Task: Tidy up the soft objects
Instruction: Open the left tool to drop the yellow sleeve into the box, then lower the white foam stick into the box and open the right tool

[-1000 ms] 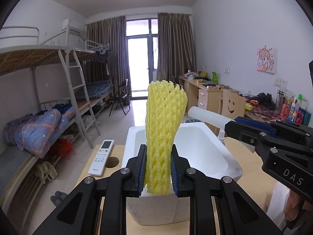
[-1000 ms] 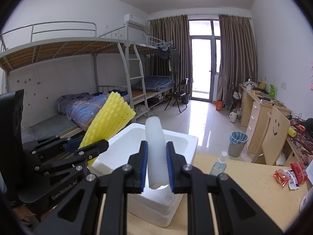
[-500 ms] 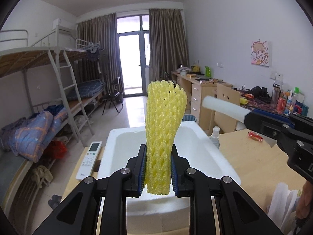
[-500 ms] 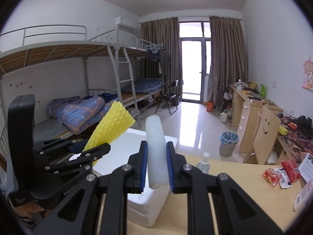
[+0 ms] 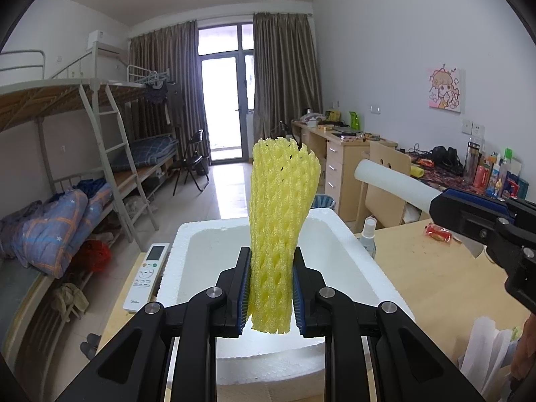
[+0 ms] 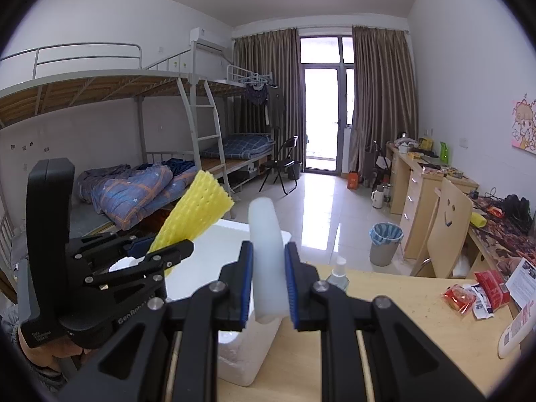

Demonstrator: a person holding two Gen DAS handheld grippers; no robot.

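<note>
Ahead, left gripper [image 5: 270, 289] clamped on upright yellow foam net [image 5: 281, 221] over white foam box [image 5: 338, 231], right gripper [image 6: 268, 289] pinching white foam tube [image 6: 266, 254], remote control [image 5: 147, 276] left of box, spray bottle [image 5: 367, 232] beside its right wall, snack packets [image 6: 475, 296] on wooden table [image 6: 402, 318]

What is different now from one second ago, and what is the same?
In the left wrist view, the white foam box now sits more centred under the left gripper, and the remote control shows further to the left. The right gripper appears further to the right and further off. Nothing was taken or released: the left gripper still clamps the yellow foam net, the right gripper the white foam tube.
</note>
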